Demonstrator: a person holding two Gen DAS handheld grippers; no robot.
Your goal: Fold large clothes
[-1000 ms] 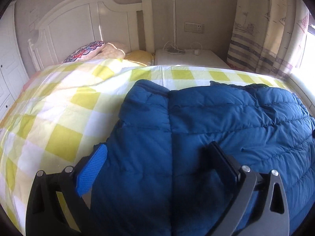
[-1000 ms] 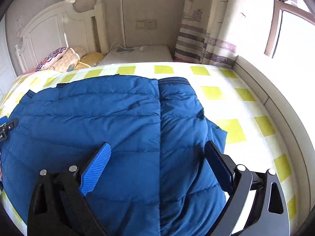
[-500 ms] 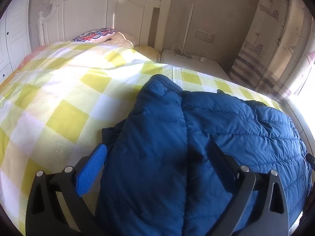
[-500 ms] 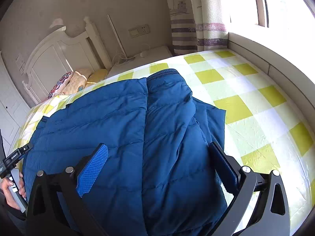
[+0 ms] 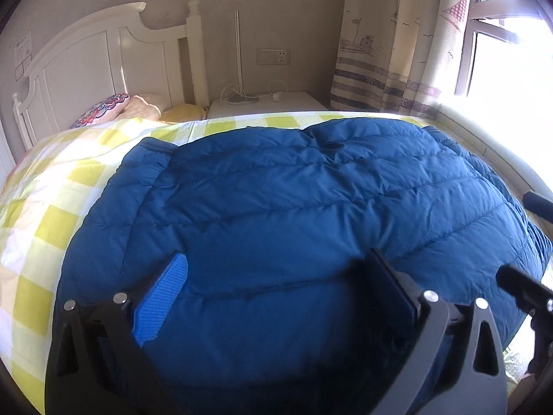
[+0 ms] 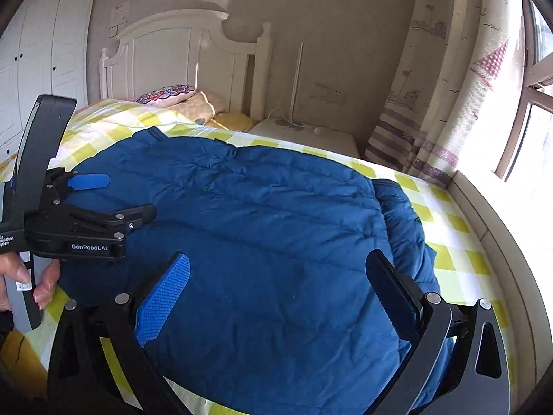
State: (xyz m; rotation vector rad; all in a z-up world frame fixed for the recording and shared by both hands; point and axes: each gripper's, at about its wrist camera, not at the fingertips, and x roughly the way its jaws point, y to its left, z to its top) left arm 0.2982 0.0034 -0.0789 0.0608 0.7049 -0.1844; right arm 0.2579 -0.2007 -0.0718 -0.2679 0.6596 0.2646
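Bedroom setup for us today: a bed with a yellow and white checked sheet [image 5: 52, 200], a white headboard [image 5: 86, 58] at the far end, a few pillows [image 6: 172, 95] piled against it, and a white nightstand [image 5: 269, 102] tucked beside the bed under a wall socket [image 5: 273, 57]. On the window side we've got a curtain [image 5: 383, 45] printed with little boats, and strong sun blowing out that edge of the mattress. A white wardrobe [image 6: 38, 52] stands off in the far corner in the right wrist view.

Our big blue puffer jacket [image 5: 293, 207] lies spread across the middle of the sheet, sleeves tucked in along both sides so it reads as 1 wide quilted slab, with a collar or cuff edge poking up toward the headboard.

Our left gripper [image 5: 273, 294] hangs over the near part of the jacket with its 2 fingers spread wide and nothing pinched between them. Same story for our right gripper [image 6: 276, 294]: fingers wide apart over the blue fabric, not clamped on anything. In the right wrist view the left gripper shows up again at the left edge, held by a hand [image 6: 20, 276] down at the near corner of the bed.
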